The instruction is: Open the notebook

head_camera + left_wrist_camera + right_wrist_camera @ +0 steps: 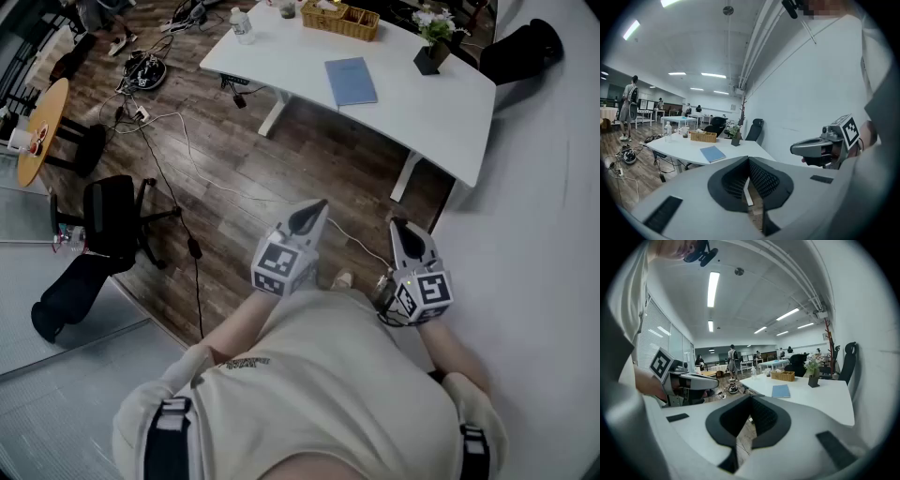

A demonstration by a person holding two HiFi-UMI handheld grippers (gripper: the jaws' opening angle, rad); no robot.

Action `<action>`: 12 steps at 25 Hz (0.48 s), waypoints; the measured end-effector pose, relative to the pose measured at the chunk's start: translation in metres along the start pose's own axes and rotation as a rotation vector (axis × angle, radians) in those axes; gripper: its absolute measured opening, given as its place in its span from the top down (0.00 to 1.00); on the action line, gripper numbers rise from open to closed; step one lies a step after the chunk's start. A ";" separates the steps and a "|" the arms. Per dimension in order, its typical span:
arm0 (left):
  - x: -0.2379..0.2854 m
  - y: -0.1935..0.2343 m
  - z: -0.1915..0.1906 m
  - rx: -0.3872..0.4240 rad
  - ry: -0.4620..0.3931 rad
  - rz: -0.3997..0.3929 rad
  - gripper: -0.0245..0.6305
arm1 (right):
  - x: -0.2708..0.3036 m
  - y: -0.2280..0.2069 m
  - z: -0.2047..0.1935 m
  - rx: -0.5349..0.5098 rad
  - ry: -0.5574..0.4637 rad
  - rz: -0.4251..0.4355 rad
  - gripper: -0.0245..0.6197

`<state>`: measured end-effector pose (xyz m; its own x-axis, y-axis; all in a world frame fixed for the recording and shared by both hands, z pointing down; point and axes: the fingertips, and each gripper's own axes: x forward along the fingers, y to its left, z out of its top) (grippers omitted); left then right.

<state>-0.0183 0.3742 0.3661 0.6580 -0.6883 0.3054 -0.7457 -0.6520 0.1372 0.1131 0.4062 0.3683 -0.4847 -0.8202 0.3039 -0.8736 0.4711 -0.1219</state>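
A closed blue notebook (pixel 351 82) lies flat on the white desk (pixel 422 108) across the room; it also shows in the left gripper view as the notebook (pixel 712 153) and in the right gripper view as the notebook (pixel 780 391). Both grippers are held in front of the person's chest, over the wooden floor and well short of the desk. The left gripper (pixel 309 217) has its jaws together and holds nothing, as its own view of the left gripper (pixel 749 161) confirms. Beside it, the right gripper (pixel 405 232) is shut and empty too, seen up close as the right gripper (pixel 751 398).
On the desk stand a wicker basket (pixel 340 19), a potted plant (pixel 431 52) and a water bottle (pixel 242 25). A black office chair (pixel 112 220) and loose cables (pixel 178 141) sit on the floor at left. A white wall (pixel 553 234) runs along the right.
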 end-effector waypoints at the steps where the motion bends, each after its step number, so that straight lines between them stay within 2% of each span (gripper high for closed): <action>1: -0.001 -0.001 -0.001 -0.001 0.001 -0.001 0.96 | -0.001 0.001 -0.001 -0.001 0.000 0.002 0.96; 12: 0.005 -0.007 0.000 -0.010 0.008 -0.004 0.96 | -0.003 -0.005 -0.001 0.011 -0.005 0.007 0.96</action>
<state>-0.0099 0.3750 0.3672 0.6602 -0.6831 0.3122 -0.7441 -0.6514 0.1481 0.1192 0.4066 0.3695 -0.4911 -0.8183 0.2987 -0.8705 0.4735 -0.1343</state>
